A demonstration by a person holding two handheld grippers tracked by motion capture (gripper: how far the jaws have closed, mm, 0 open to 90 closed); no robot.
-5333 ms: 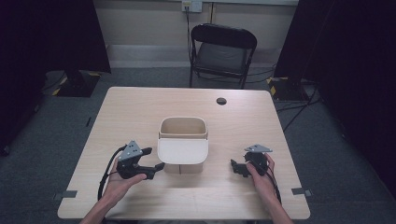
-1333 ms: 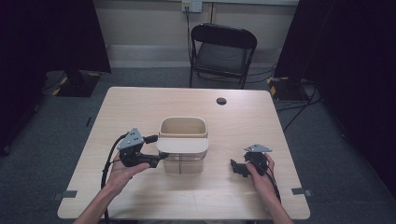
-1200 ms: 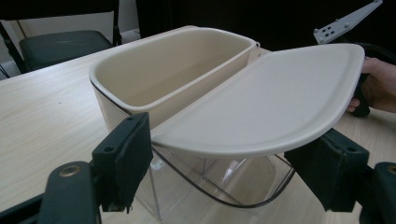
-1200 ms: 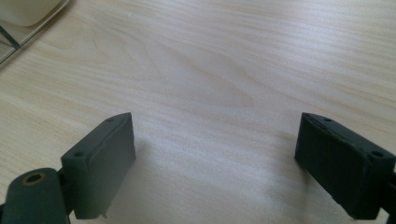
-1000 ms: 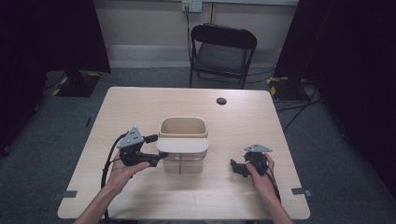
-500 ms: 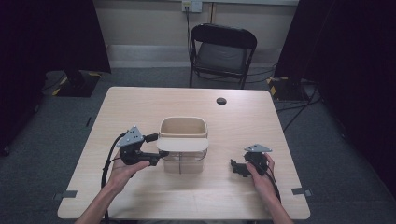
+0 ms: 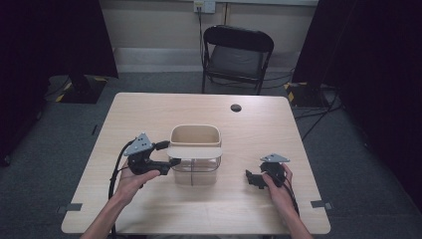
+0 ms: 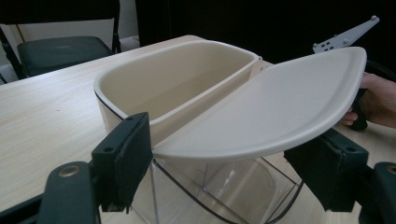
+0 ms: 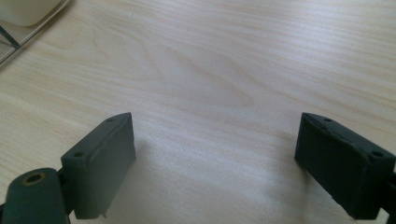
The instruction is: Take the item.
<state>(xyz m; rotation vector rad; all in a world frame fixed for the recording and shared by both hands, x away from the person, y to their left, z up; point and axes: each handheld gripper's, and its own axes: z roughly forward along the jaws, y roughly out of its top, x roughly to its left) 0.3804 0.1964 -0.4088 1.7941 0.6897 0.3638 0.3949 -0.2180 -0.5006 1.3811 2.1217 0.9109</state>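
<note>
1. Table (image 7: 149,109): the right gripper (image 9: 215,154) rests low on it, jaws spread wide, nothing between. It is well apart from the work, so it cannot steady anything if the bin slides.
2. Bin (image 7: 195,135), clear base w/ cream top, stands at table centre. A sideways push from the left gripper (image 7: 171,154) could shift or tip it, I think.
3. Lid flap (image 8: 275,107), half-swung over the near part: left jaws stand either side of its edge; a firm clamp I cannot confirm. If loose, the flap may drop back.
</note>
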